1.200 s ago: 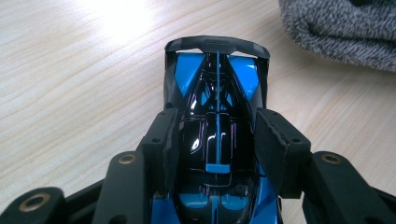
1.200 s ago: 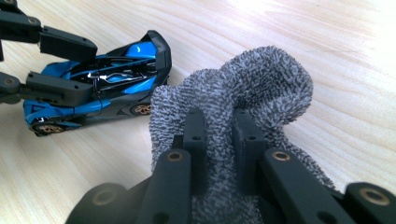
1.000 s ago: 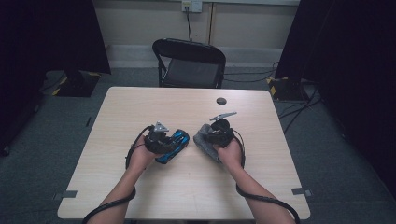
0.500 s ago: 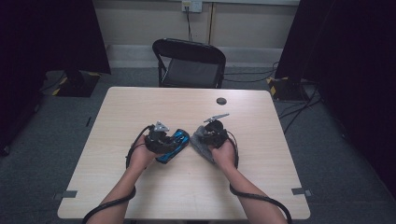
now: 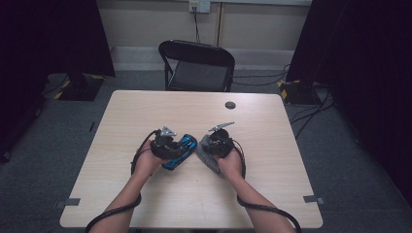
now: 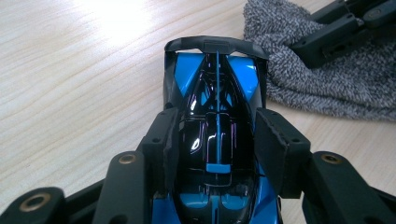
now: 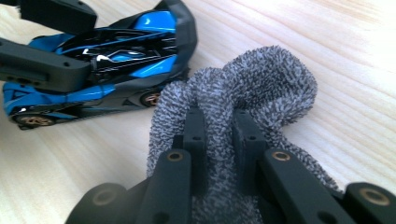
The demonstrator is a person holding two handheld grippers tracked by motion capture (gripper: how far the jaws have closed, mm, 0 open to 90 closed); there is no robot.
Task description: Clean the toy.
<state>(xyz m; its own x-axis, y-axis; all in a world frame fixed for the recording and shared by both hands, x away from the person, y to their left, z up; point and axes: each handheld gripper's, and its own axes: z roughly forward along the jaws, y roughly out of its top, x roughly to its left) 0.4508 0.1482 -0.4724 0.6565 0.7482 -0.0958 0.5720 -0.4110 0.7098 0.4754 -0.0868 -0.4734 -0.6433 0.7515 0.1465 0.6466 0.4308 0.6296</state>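
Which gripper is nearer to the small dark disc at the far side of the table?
Right. The right gripper, shut on the grey cloth, sits nearer the disc. The left gripper, clamped on the blue toy car, is farther to the left of it.

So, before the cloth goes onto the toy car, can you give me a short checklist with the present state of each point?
1. Left gripper shut on the blue toy car, one pad on each side: ok.
2. Right gripper shut on a fold of the grey cloth: ok.
3. Car wheels resting on the table: ok, seen in the right gripper view.
4. Cloth beside the car, close to its end: ok.
5. Cloth already touching the car body: cannot tell.
6. Small dark round thing far from both hands: ok.
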